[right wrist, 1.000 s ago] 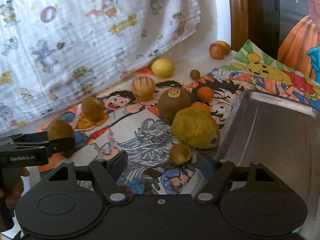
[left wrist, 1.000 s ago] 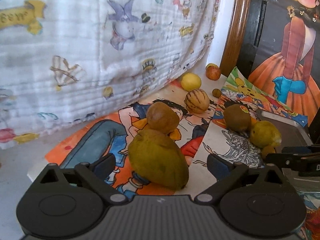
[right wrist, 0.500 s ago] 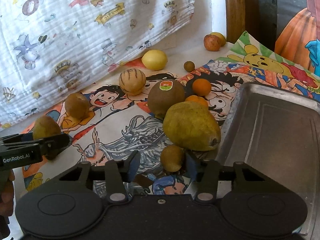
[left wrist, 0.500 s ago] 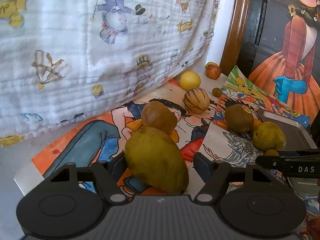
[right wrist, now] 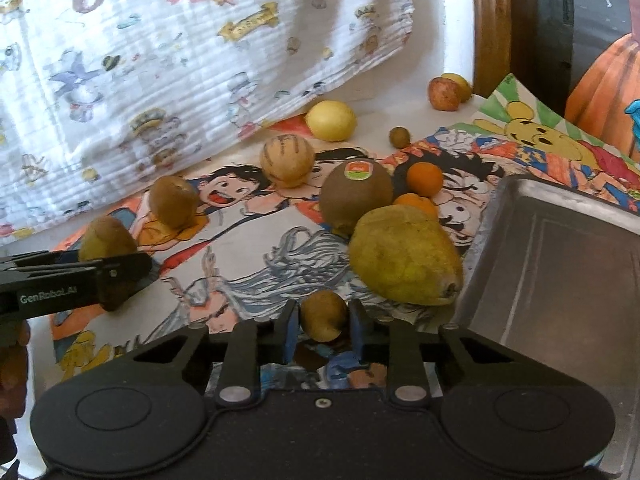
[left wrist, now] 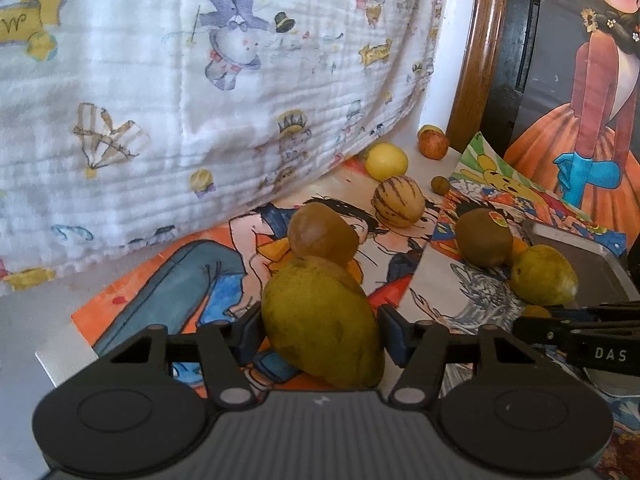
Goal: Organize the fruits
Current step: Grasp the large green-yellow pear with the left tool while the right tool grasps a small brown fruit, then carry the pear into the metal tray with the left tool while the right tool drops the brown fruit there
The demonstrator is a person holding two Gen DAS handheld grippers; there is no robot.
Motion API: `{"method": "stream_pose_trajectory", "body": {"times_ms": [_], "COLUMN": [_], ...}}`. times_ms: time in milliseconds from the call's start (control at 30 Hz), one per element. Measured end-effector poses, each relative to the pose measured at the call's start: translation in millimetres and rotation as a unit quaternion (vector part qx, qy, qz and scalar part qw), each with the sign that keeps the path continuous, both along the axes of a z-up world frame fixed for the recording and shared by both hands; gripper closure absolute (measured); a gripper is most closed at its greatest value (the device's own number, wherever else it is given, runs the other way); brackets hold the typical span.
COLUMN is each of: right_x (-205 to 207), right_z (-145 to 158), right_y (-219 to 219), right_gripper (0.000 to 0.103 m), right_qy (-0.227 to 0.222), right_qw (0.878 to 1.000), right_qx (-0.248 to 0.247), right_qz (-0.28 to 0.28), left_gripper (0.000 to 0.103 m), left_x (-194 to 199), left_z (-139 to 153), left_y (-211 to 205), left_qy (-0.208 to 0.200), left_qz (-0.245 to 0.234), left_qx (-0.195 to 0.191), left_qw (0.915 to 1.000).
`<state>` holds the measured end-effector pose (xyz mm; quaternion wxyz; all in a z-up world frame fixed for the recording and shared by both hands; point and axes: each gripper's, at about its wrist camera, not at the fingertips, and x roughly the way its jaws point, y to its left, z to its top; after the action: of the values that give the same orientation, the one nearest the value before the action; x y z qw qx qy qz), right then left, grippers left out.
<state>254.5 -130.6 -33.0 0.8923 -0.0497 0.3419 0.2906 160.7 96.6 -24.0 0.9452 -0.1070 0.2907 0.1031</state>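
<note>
- Where my left tongs (left wrist: 320,326) reach forward, their blue pads press both flanks of a large greenish-yellow pear (left wrist: 320,320), so they are clamped on it; the pear lies on the orange cartoon sheet (left wrist: 180,276) near that sheet's front edge.
- My right tongs (right wrist: 323,326) have their pads nearly together, pinching a small brown fruit (right wrist: 323,315) that sits on the paper just before the metal tray's (right wrist: 560,264) near-left corner.
- Just behind the left pear, touching it, lies a brown kiwi (left wrist: 322,236).
- Just behind the small fruit rests a second, yellow pear (right wrist: 404,256), its blossom end beside the tray's left rim.
- Behind that pear stands a stickered kiwi (right wrist: 356,196), with two small oranges (right wrist: 425,179) to its right, one behind the other.
- Farther back on the paper sits a striped round fruit (right wrist: 285,156); a lemon (right wrist: 330,120) lies at the paper's back edge, under the hem of a printed white cloth (right wrist: 180,40).
- A tiny brown fruit (right wrist: 399,137) sits right of the lemon, and a reddish apple (right wrist: 444,94) with a yellow fruit behind it lies in the far corner by a wooden frame (right wrist: 492,20).
</note>
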Motion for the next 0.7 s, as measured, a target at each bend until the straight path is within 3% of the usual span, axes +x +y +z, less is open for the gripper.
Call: {"method": "stream_pose_trajectory", "body": {"times_ms": [400,700], "right_x": [-25.1,-38.4], "right_z": [6.4,32.3], "right_y": [-15.2,-88.0], "right_gripper": [0.075,0.075], "right_qy": [0.031,0.034], "right_qw": [0.997,0.994], "right_qx": [0.051,0.101], "right_qz": [0.044,0.003], "left_gripper": [0.039,0.040], "left_x": [-19.8,-12.8], "left_z": [11.1,39.4], "left_y": [-36.0,-77.3], "left_qy": [0.002,-0.021], "left_qz": [-0.037,-0.079], "left_qx": [-0.022,-0.036], "left_qw": [0.9991,0.9960]}}
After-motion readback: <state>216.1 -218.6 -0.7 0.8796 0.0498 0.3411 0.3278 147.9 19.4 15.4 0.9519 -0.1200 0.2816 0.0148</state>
